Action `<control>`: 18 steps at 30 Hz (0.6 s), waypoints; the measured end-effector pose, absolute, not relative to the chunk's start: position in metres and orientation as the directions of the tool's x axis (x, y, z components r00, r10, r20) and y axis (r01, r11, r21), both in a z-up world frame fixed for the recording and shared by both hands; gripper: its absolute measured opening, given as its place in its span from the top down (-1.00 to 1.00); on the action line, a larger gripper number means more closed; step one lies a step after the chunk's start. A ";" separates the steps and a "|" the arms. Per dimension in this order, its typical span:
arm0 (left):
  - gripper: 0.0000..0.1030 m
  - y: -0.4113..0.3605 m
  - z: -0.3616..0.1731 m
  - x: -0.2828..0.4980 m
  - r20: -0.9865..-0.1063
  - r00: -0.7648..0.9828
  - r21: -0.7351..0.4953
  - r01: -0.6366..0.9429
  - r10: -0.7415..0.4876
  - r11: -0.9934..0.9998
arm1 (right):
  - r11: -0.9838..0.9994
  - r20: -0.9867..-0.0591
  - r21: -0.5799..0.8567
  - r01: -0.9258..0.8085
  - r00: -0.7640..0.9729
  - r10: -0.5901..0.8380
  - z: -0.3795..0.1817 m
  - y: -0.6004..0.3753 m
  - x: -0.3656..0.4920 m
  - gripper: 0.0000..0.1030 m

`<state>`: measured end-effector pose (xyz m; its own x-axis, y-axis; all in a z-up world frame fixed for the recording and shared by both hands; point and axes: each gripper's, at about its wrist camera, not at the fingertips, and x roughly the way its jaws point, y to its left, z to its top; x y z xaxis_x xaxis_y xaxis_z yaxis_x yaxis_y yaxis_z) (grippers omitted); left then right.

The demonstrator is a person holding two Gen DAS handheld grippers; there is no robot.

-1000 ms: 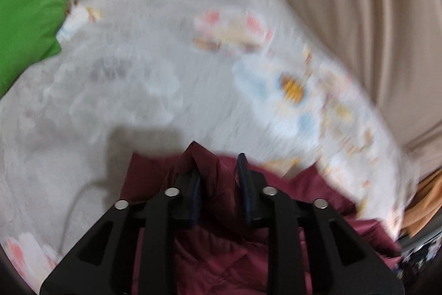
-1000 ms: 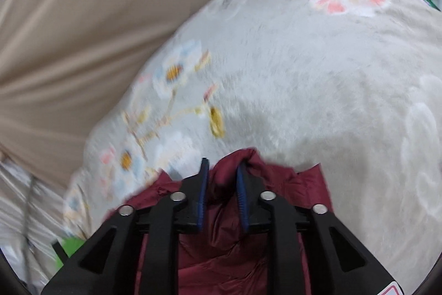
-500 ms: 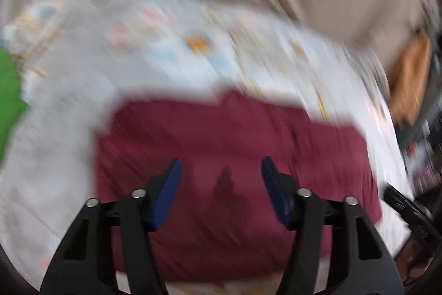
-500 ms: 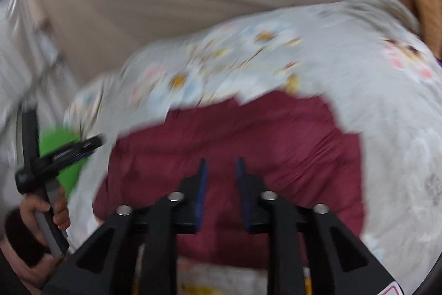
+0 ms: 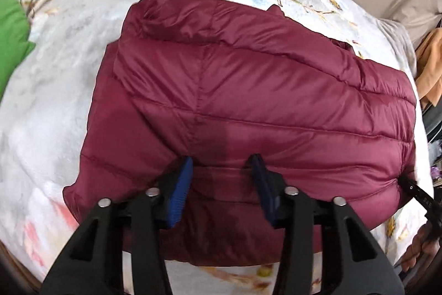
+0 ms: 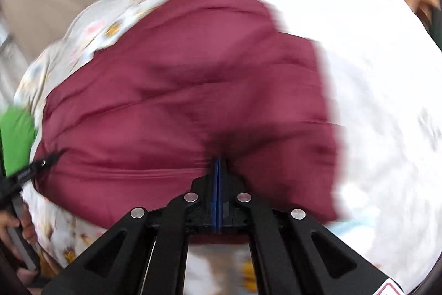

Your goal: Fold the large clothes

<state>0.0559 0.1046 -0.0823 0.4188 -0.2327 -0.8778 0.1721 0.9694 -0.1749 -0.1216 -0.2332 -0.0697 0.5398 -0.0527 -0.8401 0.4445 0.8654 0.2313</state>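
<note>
under both grippers, the maroon puffer jacket (image 5: 248, 90): left gripper (image 5: 223, 165) apart, right gripper (image 6: 218, 161) together.

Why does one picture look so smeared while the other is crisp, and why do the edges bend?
Left wrist view: mostly sharp, the quilted maroon jacket shows clear seams, with a dark shadow near the jaws. Right wrist view: motion blur smears the jacket and floral blanket. Both views: fisheye lens curves everything, with dark corners.

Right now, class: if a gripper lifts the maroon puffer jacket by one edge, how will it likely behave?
The maroon puffer jacket will probably flop and drape, as its creases suggest. Its puffy quilting suggests lightness for its size. The shiny fabric may slip.
</note>
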 end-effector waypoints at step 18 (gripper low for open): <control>0.03 0.117 -0.044 0.162 -0.852 0.504 -0.161 0.010 -0.144 0.987 | 0.787 -0.776 0.318 0.530 0.622 -0.105 0.001 -0.319 -0.023 0.15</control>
